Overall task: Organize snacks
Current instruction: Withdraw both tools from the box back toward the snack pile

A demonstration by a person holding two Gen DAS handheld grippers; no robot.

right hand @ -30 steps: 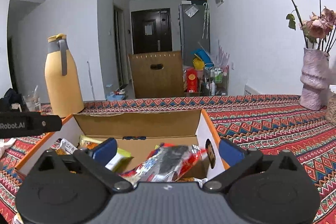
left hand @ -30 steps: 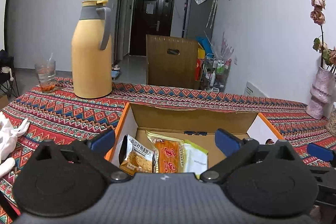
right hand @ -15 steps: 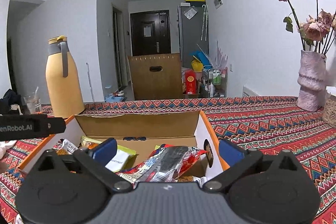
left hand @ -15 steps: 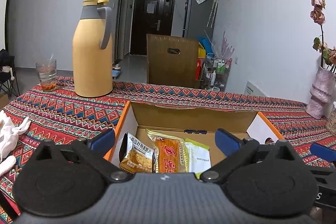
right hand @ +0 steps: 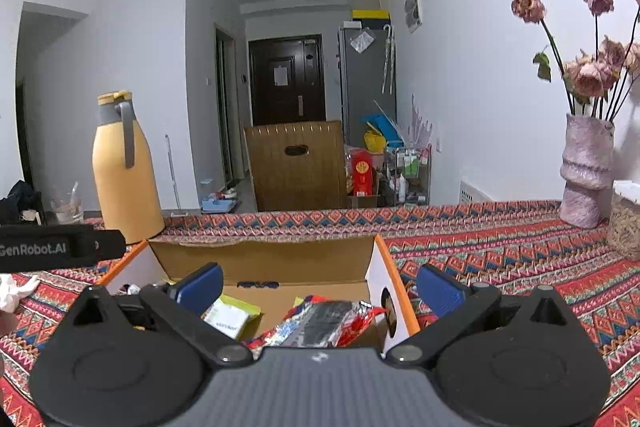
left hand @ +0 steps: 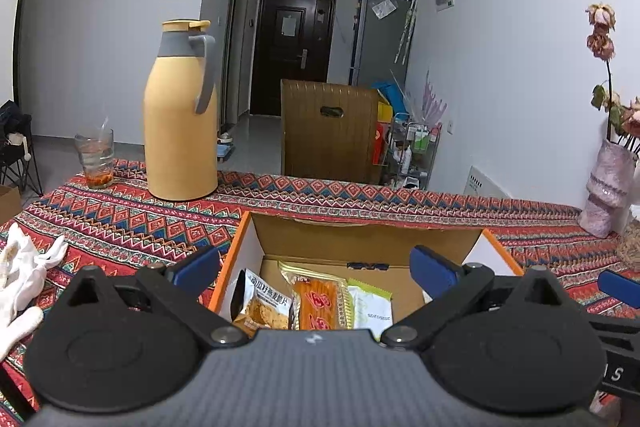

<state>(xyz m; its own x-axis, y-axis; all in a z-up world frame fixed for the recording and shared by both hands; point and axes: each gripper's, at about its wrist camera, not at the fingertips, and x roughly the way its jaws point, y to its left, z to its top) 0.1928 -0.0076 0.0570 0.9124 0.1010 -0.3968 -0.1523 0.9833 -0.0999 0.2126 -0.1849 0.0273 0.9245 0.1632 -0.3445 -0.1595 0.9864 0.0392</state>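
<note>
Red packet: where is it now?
Right wrist view: the red packet lies inside the box, at its right end, by the right wall.

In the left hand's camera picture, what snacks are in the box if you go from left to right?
Inside the cardboard box: the grey chip packet → the orange snack packet → the pale green-and-white packet.

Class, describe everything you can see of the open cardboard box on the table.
The cardboard box stands open-topped on the patterned tablecloth. It looks like plain brown card inside, white outside, with orange edges and a round hole in its right end wall. Snack packets stand along its left side; a red packet lies at the right. Neither gripper touches it.
</note>
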